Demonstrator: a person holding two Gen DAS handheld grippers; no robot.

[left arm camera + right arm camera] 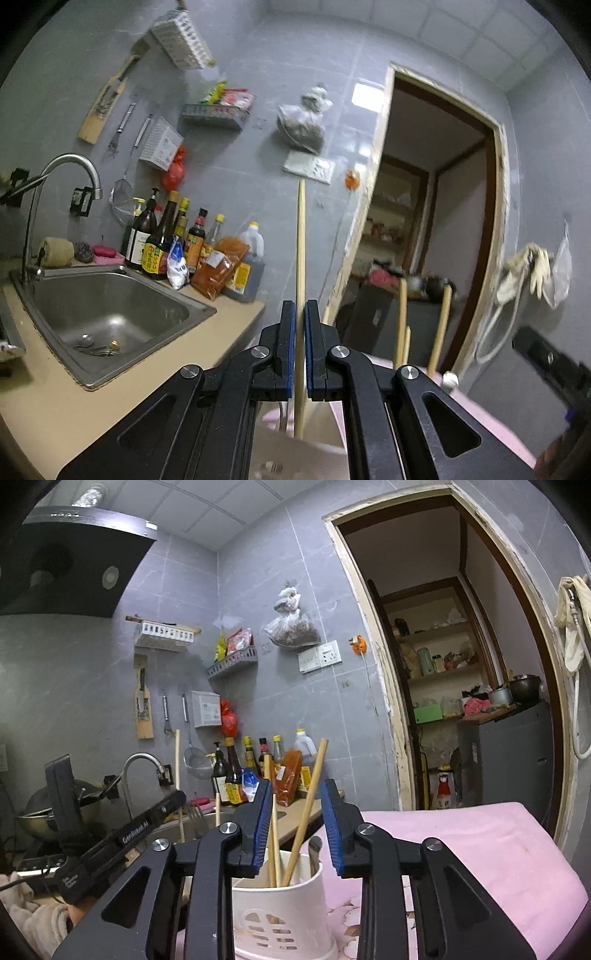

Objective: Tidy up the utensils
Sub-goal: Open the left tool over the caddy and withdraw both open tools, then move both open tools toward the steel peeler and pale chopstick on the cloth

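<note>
One pale, round wooden chopstick [301,258] stands upright between the fingers of my left gripper [299,354] in the left wrist view, the blue pads clamped together on its lower shaft. I judge it light, stiff and smooth, so it could slide or pivot under a loose pinch; holding it low on the shaft, as now, leaves a long top free to swing. Its lower end dips toward the white plastic utensil holder [325,439] below the fingers. To the left are the dull stainless steel sink [110,306] and the tan bench [37,406].

In the right wrist view, my right gripper [293,830] hovers over the white plastic utensil holder [280,915], which is round with slotted cut-outs and sits on a soft pink cloth [480,856]. The fingers stand apart, pressing on nothing. Between them, two more wooden chopsticks [308,805] lean loosely in the holder, one touching or nearly touching the left pad. The holder looks light and tippable, so I would insert gently. The left gripper [122,834] shows at the left.
</note>
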